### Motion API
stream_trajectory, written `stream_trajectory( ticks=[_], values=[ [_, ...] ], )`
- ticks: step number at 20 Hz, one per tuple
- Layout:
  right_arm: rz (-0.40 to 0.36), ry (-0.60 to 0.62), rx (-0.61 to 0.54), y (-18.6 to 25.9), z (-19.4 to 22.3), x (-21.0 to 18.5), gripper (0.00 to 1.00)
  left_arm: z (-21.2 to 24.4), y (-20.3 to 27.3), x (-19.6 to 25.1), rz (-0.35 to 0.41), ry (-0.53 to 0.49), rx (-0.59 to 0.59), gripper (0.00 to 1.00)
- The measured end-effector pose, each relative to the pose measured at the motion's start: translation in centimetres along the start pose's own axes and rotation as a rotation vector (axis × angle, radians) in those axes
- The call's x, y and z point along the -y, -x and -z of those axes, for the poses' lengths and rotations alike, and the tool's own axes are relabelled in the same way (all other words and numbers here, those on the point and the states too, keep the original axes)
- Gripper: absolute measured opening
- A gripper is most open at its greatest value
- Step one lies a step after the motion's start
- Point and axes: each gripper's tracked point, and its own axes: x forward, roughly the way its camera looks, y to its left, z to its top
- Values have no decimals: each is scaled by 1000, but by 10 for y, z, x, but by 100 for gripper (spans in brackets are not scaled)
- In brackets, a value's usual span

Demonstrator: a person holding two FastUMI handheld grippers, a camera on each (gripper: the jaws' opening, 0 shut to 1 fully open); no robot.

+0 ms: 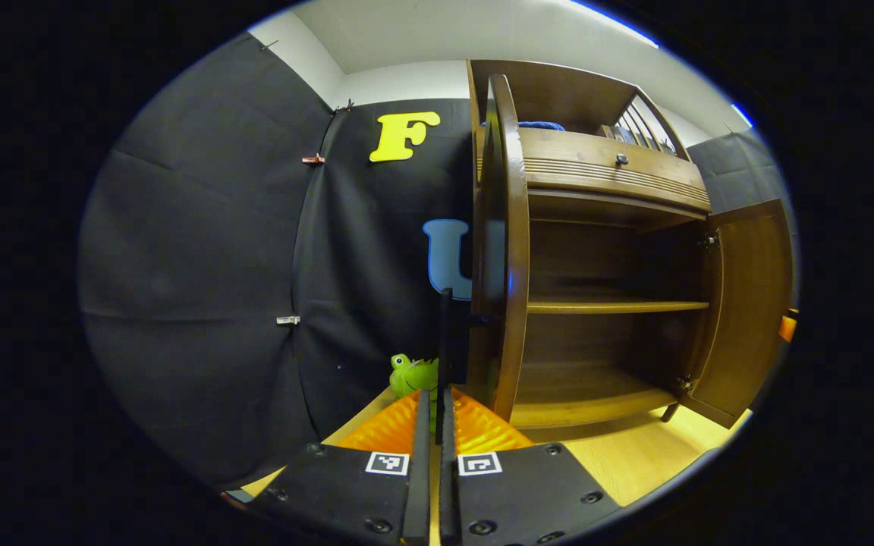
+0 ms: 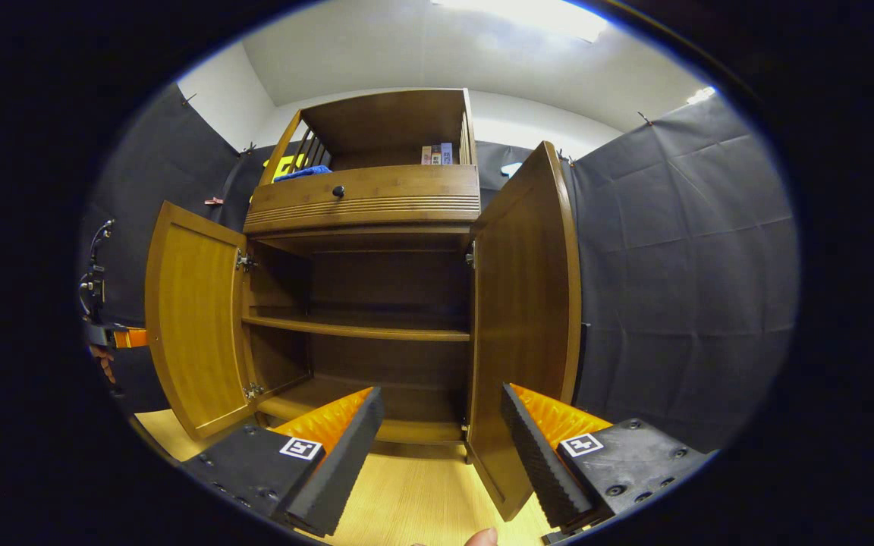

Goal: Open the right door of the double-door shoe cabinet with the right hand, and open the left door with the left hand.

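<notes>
Both doors (image 2: 524, 318) open; cabinet shelves (image 2: 357, 331) bare.

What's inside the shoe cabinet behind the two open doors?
Cabinet: one bare shelf and a bare floor; no shoes visible. The right door hides part of the right side.

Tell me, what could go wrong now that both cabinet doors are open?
1. The left gripper looks clamped on the left door's thin dark handle. Pulling further might strain the hinges or swing the door towards the green frog toy.
2. The right door's lower edge stands between the open right gripper's fingers. A sideways move could bump it.
</notes>
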Motion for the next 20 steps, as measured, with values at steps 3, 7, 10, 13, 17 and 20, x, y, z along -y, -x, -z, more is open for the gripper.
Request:
stream_trajectory(
  ticks=[3, 7, 10, 13, 17, 20],
  values=[
    [-6, 8, 3, 1, 0, -3, 98, -1, 5, 0, -12, -11, 2, 13],
    [-7, 3, 2, -3, 0, -4, 98, -11, 15, 6, -6, -4, 29, 11],
    [-7, 4, 5, -1, 0, -2, 98, -19, 22, 6, -25, -11, 56, 22],
    [-12, 2, 6, -1, -1, -3, 98, -25, 31, -3, -79, -12, 78, 49],
    [-21, 7, 4, -4, 0, -6, 98, -36, 45, 5, -61, 35, 121, 94],
    [-34, -2, 1, -5, 1, -9, 94, -37, 53, 11, -67, 35, 129, 94]
  ],
)
